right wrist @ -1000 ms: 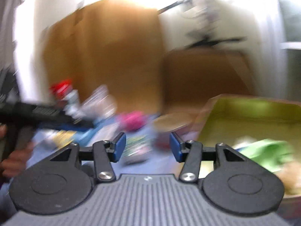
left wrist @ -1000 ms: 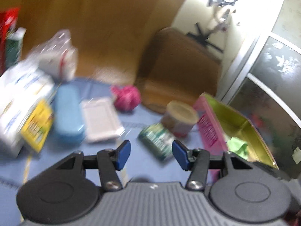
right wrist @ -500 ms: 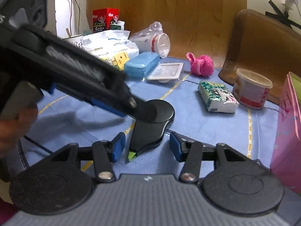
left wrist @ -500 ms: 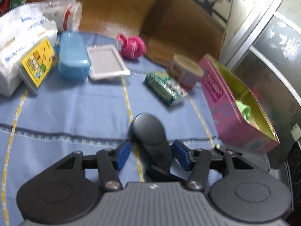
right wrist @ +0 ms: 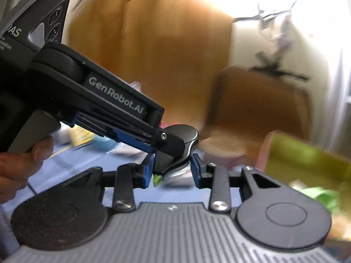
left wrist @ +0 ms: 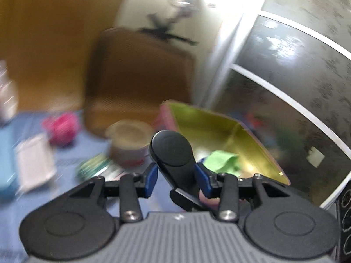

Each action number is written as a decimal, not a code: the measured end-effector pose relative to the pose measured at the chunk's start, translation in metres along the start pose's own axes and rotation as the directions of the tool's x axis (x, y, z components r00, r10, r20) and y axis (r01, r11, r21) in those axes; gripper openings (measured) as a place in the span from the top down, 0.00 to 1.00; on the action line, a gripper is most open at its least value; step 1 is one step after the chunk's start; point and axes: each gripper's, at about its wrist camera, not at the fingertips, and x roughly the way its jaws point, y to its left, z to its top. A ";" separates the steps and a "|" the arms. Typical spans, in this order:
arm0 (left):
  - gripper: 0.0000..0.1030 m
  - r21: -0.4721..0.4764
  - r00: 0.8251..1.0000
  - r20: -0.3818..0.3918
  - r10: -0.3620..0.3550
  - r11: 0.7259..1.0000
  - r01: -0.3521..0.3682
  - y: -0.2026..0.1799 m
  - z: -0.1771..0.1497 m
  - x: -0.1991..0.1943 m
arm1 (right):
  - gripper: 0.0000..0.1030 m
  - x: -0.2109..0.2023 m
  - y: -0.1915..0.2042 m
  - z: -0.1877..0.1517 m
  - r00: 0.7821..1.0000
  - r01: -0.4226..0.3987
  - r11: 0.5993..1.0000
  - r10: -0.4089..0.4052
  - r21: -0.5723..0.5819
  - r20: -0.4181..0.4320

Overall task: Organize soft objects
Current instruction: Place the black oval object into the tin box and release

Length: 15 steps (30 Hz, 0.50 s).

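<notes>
Left gripper (left wrist: 175,178): jaws closing on black tool (left wrist: 172,153), now lifted.
Right gripper (right wrist: 171,172): jaws closing, same tool between.
Box (left wrist: 221,129): nearer now.

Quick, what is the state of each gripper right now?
Left gripper: jaws closing, gripping the black tool.
Right gripper: jaws closing around that tool's end, apparently not pressing yet.

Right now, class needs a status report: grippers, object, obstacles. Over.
Left gripper: jaws closing on black gadget. Right gripper: jaws closing around it too, contact unclear. Box ahead holds green cloth; way looks clear.
</notes>
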 end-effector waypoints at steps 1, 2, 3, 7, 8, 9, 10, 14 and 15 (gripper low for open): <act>0.64 0.016 1.000 -0.006 -0.018 1.000 0.018 -0.011 0.008 0.015 | 0.62 -0.002 -0.012 0.002 1.000 0.029 1.000 -0.029 0.004 0.000; 0.64 0.024 0.999 -0.016 -0.032 0.999 0.033 -0.019 0.013 0.030 | 0.62 -0.003 -0.027 0.004 0.998 0.060 0.998 -0.060 0.009 -0.005; 0.64 0.028 0.999 -0.029 -0.043 0.999 0.044 -0.027 0.017 0.045 | 0.62 -0.002 -0.040 0.005 0.996 0.082 0.997 -0.082 0.014 -0.018; 0.64 -0.019 0.991 -0.113 -0.073 0.997 0.071 -0.043 0.027 0.113 | 0.62 0.014 -0.100 0.006 0.982 0.133 0.989 -0.122 0.071 -0.141; 0.64 -0.030 0.989 -0.129 -0.073 0.997 0.070 -0.045 0.026 0.124 | 0.62 0.020 -0.113 0.005 0.976 0.140 0.986 -0.122 0.087 -0.180; 0.63 -0.037 0.987 -0.144 -0.069 0.997 0.065 -0.048 0.026 0.139 | 0.62 0.026 -0.125 0.004 0.968 0.146 0.984 -0.122 0.100 -0.218; 0.63 -0.041 0.986 -0.153 -0.062 0.998 0.056 -0.051 0.026 0.148 | 0.62 0.031 -0.134 0.003 0.961 0.150 0.983 -0.119 0.107 -0.250; 0.61 -0.033 0.990 -0.139 -0.001 0.999 -0.004 -0.053 0.021 0.160 | 0.62 0.058 -0.160 0.000 0.927 0.158 0.979 -0.102 0.128 -0.361; 0.61 -0.034 0.991 -0.136 0.006 0.999 -0.011 -0.052 0.020 0.160 | 0.62 0.066 -0.165 -0.001 0.916 0.170 0.977 -0.109 0.127 -0.387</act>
